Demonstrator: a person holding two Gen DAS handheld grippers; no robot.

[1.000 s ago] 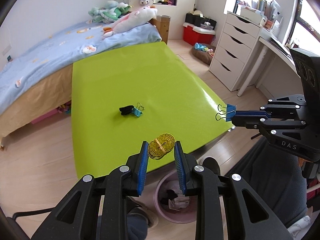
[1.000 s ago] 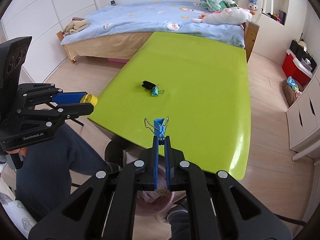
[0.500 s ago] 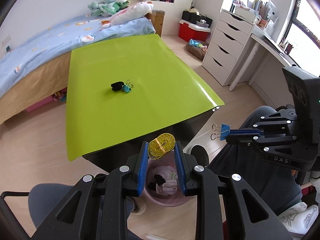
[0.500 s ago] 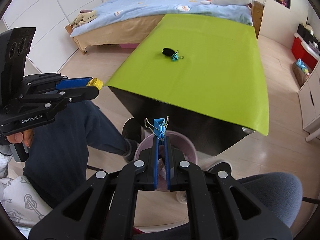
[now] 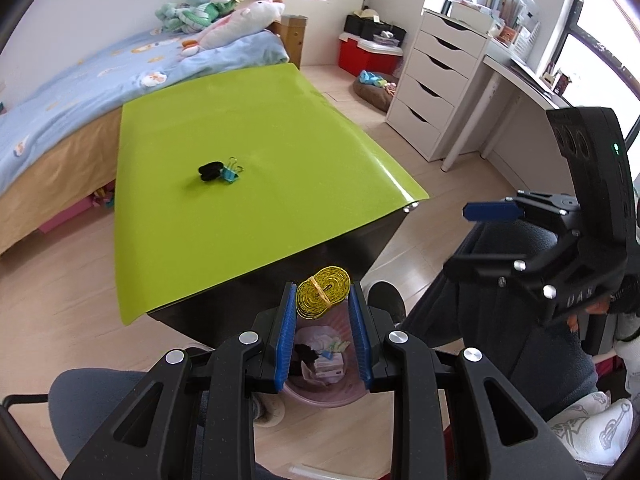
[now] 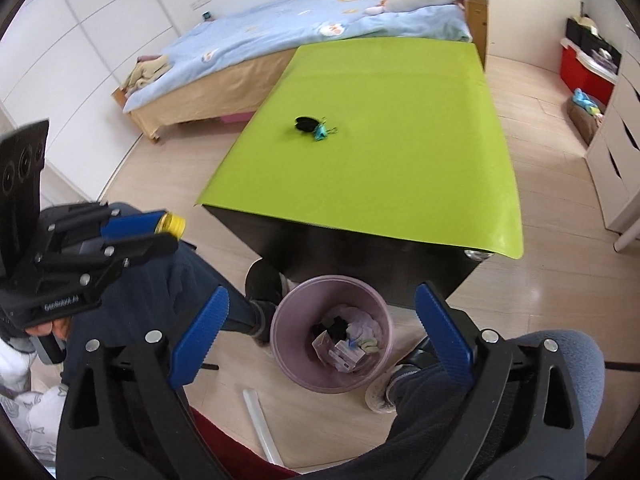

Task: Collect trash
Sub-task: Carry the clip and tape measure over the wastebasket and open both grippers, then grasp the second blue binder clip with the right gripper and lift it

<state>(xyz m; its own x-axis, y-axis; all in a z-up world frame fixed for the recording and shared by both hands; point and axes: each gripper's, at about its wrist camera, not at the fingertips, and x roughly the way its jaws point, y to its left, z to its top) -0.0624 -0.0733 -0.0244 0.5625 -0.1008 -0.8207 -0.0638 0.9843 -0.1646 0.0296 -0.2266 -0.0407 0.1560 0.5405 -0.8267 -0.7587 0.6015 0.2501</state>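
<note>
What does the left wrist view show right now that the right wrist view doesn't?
Only the left wrist view: the coiled yellow measuring tape face-on between the left gripper pads, plus the white drawer unit.

Only the right wrist view: the right gripper, jaws just opened and empty, over the pink plastic bin.

Both: the green tabletop, the black object beside the teal binder clip, the bin.

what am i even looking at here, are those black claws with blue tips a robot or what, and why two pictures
No robot: a person holds two hand-held grippers, each with its own camera, hence two pictures. The left gripper grips a coiled yellow tape above the pink bin. The right gripper has just been opening, with nothing between its fingers now, also over the bin. On the green table lie a black item and a blue binder clip.
</note>
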